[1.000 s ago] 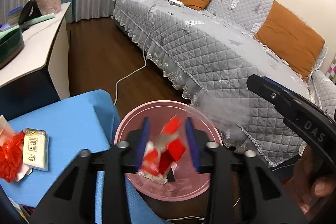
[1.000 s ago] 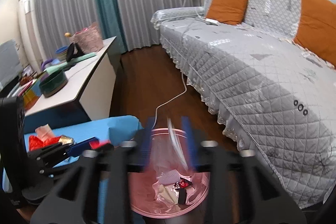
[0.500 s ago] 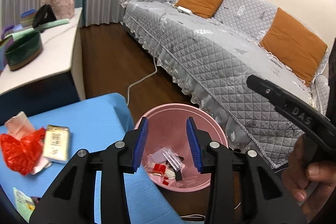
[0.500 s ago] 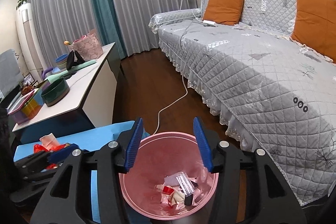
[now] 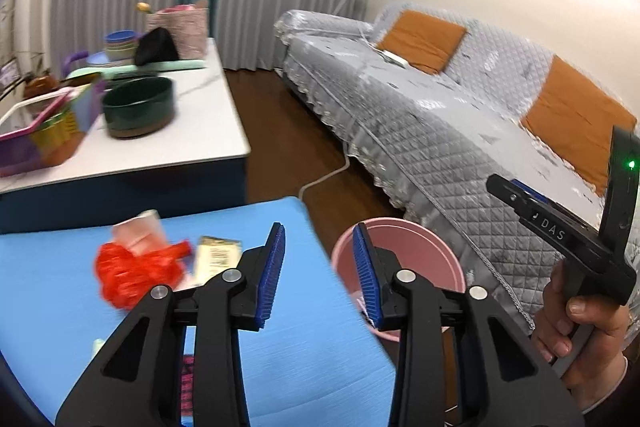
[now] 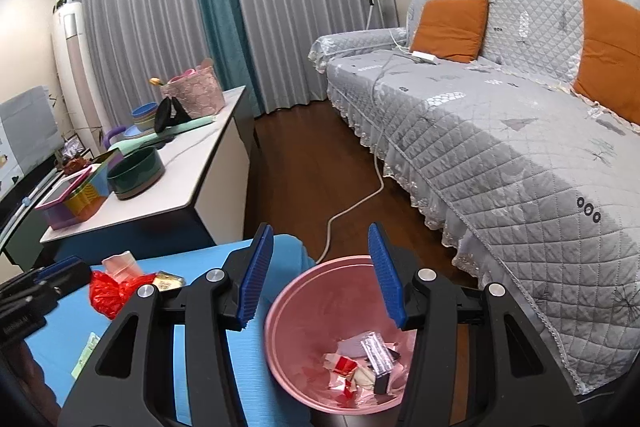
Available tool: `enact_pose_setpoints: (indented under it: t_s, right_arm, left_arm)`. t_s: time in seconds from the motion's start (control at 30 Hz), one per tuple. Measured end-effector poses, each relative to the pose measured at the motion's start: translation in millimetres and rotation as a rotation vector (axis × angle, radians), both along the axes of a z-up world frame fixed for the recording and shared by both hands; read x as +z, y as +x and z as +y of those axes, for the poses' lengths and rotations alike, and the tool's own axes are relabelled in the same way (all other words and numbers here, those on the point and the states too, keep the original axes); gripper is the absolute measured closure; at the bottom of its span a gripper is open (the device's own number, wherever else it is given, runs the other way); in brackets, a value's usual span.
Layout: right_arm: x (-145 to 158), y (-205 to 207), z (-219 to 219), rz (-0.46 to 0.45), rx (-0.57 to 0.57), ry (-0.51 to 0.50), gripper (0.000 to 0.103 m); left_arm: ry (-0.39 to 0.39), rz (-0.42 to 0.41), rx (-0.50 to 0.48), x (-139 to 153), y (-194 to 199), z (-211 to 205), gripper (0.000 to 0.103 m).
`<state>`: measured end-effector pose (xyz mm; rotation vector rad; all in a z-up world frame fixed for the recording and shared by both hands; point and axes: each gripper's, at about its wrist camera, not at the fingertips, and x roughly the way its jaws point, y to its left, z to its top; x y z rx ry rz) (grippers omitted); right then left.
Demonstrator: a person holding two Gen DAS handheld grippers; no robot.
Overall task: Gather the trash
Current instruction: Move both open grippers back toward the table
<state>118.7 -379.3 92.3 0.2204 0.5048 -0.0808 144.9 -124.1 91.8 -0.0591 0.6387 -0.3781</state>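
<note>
A pink bin (image 6: 304, 307) stands on the floor beside the blue table (image 6: 68, 331); it holds several wrappers (image 6: 360, 367). My right gripper (image 6: 320, 275) is open and empty above the bin. My left gripper (image 5: 318, 275) is open and empty over the table's right edge, with the bin (image 5: 424, 255) to its right. On the table lie a crumpled red bag (image 5: 132, 273), a pale pink wrapper (image 5: 138, 231) and a small yellow packet (image 5: 216, 255). The red bag (image 6: 110, 291) also shows in the right wrist view.
A grey quilted sofa (image 6: 500, 131) with orange cushions (image 6: 450, 23) runs along the right. A white side table (image 5: 172, 131) holds a green bowl (image 5: 138, 105) and a colourful basket (image 5: 44, 139). A white cable (image 6: 352, 207) crosses the wooden floor. A green slip (image 6: 84, 359) lies on the table.
The left gripper let its red wrapper fall into the bin, then swung left towards the table. The right gripper dropped its clear wrapper and opened wider above the bin.
</note>
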Motion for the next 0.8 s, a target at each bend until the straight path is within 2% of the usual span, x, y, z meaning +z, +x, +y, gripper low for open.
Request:
enact_pose_setpoints:
  t_s: [0.47,0.63,0.8]
  right_arm:
    - [-1.3,0.9,70.5,-0.036,0.121,-0.010,0.055]
    - [-9.8,4.7,99.3,-0.036,0.170,-0.036,0.055]
    - [-21.8,12.2,127.2,-0.022,0.220,-0.069,0.052]
  left_arm:
    - [-0.015,-0.019,0.200,7.6,-14.2,126.4,0.077]
    - [-0.015,-0.021,0.239,3.9,-7.7,153.5,0.077]
    - [-0.015,-0.013,0.252,-9.9,3.3,162.7,0.077]
